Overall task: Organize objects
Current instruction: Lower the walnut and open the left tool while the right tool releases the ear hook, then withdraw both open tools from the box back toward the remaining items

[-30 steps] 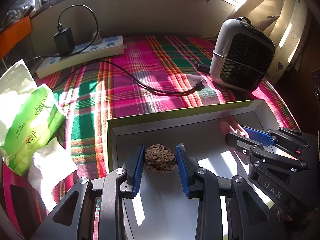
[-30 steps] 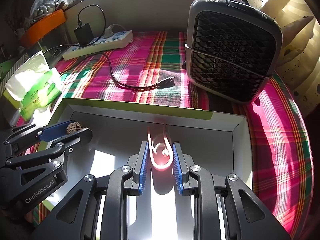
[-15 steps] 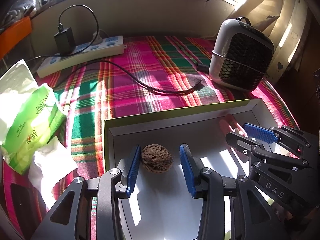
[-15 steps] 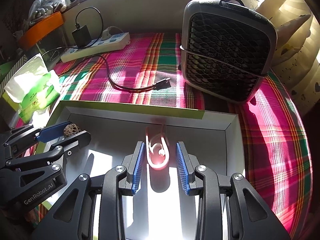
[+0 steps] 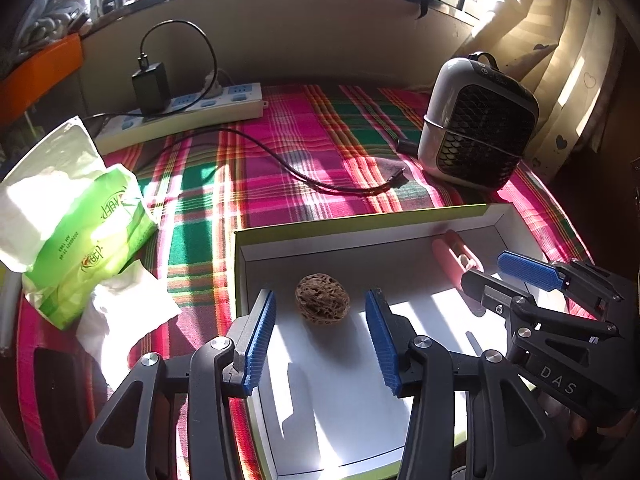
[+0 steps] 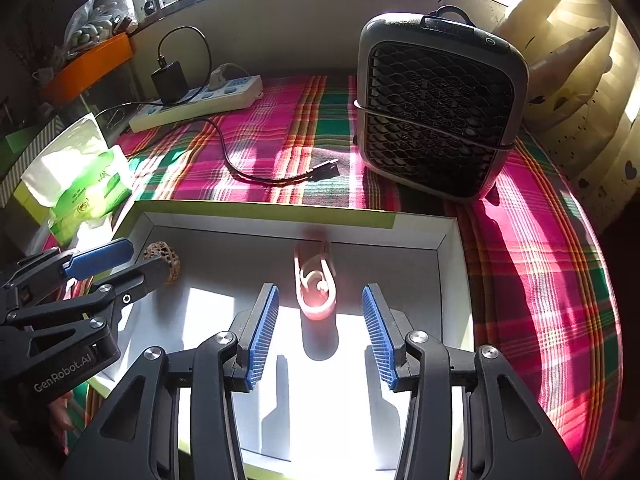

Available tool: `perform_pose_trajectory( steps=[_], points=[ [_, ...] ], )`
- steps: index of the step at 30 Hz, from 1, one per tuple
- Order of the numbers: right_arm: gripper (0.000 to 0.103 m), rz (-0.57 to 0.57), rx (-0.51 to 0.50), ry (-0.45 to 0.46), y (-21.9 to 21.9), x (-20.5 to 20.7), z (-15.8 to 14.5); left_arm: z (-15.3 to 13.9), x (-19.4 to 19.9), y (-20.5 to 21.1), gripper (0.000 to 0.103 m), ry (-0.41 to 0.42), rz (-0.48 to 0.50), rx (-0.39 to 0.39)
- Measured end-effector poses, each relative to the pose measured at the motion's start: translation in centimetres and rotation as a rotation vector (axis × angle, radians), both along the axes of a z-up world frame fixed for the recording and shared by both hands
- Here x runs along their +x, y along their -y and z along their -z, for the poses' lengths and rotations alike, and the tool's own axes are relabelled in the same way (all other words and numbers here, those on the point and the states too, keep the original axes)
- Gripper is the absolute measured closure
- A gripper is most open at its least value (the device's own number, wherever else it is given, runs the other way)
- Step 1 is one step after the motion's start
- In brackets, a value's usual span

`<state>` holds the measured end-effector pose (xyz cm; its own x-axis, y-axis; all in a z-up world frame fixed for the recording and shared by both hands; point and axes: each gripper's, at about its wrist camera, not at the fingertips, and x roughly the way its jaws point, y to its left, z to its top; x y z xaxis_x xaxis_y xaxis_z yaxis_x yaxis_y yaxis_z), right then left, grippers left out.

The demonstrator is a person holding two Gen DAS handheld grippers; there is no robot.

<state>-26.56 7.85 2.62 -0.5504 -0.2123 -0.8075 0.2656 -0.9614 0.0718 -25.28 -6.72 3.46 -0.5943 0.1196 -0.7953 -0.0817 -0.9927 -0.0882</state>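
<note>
A brown wrinkled walnut lies on the floor of a shallow white box with a green rim. My left gripper is open, its blue pads on either side of the walnut and apart from it. A pink clip lies in the same box. My right gripper is open around the clip without touching it. The walnut also shows in the right wrist view, behind the left gripper's fingers. The clip and the right gripper show in the left wrist view.
The box sits on a plaid cloth. A small grey fan heater stands behind it at the right. A white power strip with a black charger and loose cable lies at the back. A green tissue pack lies left.
Both grippers opened: the left let go of the walnut, the right let go of the pink clip. Both objects now rest on the box floor and both grippers have pulled back and up.
</note>
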Motion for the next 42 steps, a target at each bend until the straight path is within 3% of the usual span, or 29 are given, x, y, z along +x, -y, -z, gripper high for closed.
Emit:
perform_pose_trajectory(
  steps=[21, 36, 42],
  points=[
    [0.058, 0.001, -0.026, -0.078, -1.2, 6.1, -2.3, -2.2, 7.1, 0.4, 0.058, -0.092, -0.020, 0.001],
    [0.057, 0.027, -0.037, -0.143, -3.1, 12.2, -3.2, -2.3, 14.0, 2.5, 0.058, -0.123, -0.032, 0.102],
    [0.057, 0.041, -0.027, -0.138, -3.9, 14.2, -2.4, -1.5, 15.9, 2.7, 0.058, -0.120, -0.014, 0.100]
  ],
)
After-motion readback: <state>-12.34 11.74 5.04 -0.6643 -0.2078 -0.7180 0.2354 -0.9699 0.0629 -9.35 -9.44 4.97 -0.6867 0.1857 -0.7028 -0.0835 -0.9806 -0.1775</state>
